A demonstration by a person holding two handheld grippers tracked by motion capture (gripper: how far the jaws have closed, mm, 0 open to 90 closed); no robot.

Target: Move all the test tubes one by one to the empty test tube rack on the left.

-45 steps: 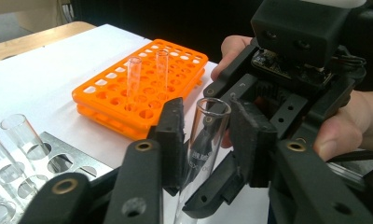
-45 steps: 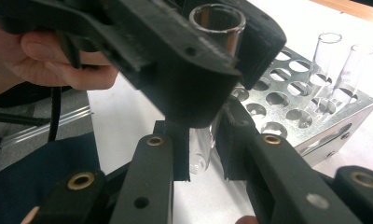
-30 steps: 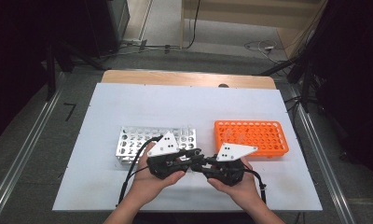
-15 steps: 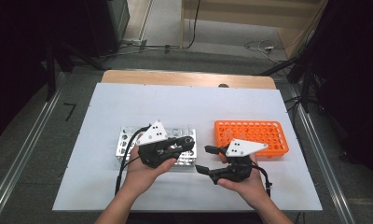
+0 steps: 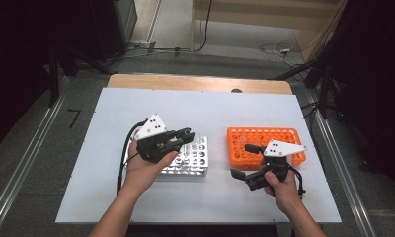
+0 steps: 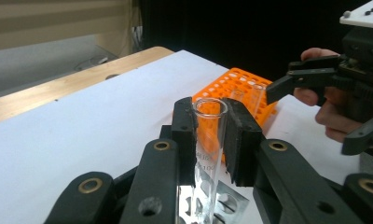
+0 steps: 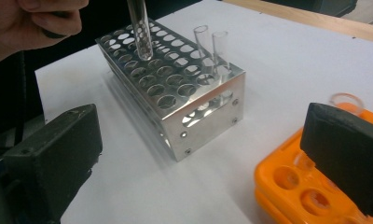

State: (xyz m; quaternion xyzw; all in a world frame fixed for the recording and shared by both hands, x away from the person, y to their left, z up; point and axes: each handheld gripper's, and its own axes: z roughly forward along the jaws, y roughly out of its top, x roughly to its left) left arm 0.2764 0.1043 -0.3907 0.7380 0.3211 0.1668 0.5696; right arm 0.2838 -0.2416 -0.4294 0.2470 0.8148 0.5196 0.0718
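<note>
Glass tube (image 6: 208, 140) (clear, round-bottomed), black tongs (image 6: 211, 122), perforated metal rack (image 7: 175, 79)

Open table (image 5: 215, 116) between metal rack (image 5: 188, 160) and orange rack (image 5: 264, 145); two tubes (image 7: 211, 49) block rack corner.

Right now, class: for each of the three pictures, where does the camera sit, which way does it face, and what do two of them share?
High view: above the table, facing forward and down; both forearms, left gripper, right gripper.
Left gripper view: on the left gripper, facing the orange rack; its jaws clamp a glass tube.
Right gripper view: on the right gripper, facing the metal rack; jaws apart.
Shared: both gripper views show the tube and orange rack.
</note>
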